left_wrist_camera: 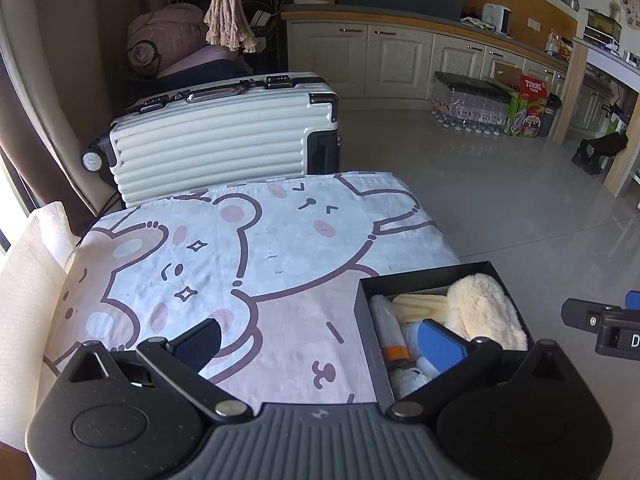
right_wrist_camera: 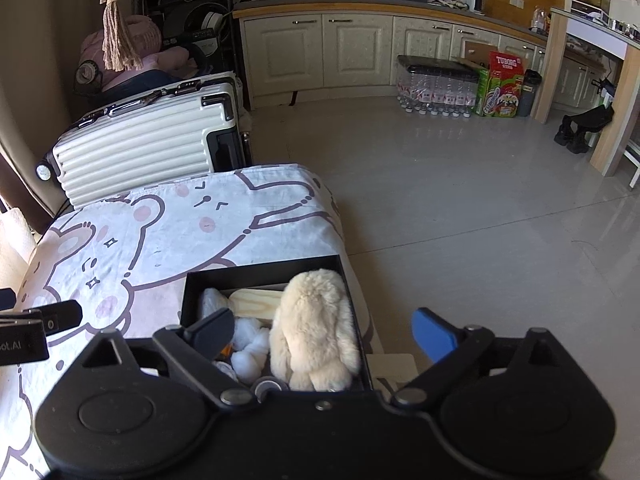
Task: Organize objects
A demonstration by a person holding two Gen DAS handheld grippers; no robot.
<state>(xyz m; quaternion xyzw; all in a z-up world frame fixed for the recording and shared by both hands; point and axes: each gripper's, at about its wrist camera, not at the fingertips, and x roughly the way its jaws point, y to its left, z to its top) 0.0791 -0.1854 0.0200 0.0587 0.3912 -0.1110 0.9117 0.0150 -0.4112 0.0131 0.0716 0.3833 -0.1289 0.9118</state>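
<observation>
A black box (left_wrist_camera: 424, 274) (right_wrist_camera: 260, 270) sits at the near right corner of a table covered with a cartoon bear cloth (left_wrist_camera: 224, 264) (right_wrist_camera: 132, 240). In it lie a cream plush toy (left_wrist_camera: 484, 308) (right_wrist_camera: 316, 328), a wooden block (left_wrist_camera: 416, 306) (right_wrist_camera: 256, 302), a white tube with an orange cap (left_wrist_camera: 390, 334), and white fluffy items (right_wrist_camera: 250, 346). My left gripper (left_wrist_camera: 320, 340) is open and empty, above the cloth and the box's left side. My right gripper (right_wrist_camera: 324, 330) is open and empty, above the box's right side.
A white ribbed suitcase (left_wrist_camera: 216, 140) (right_wrist_camera: 144, 144) lies behind the table. A paper towel roll (left_wrist_camera: 28, 280) stands at the left edge. Grey tiled floor (left_wrist_camera: 500, 184) lies to the right, with bottled water packs (right_wrist_camera: 436, 84) and cartons by the cabinets.
</observation>
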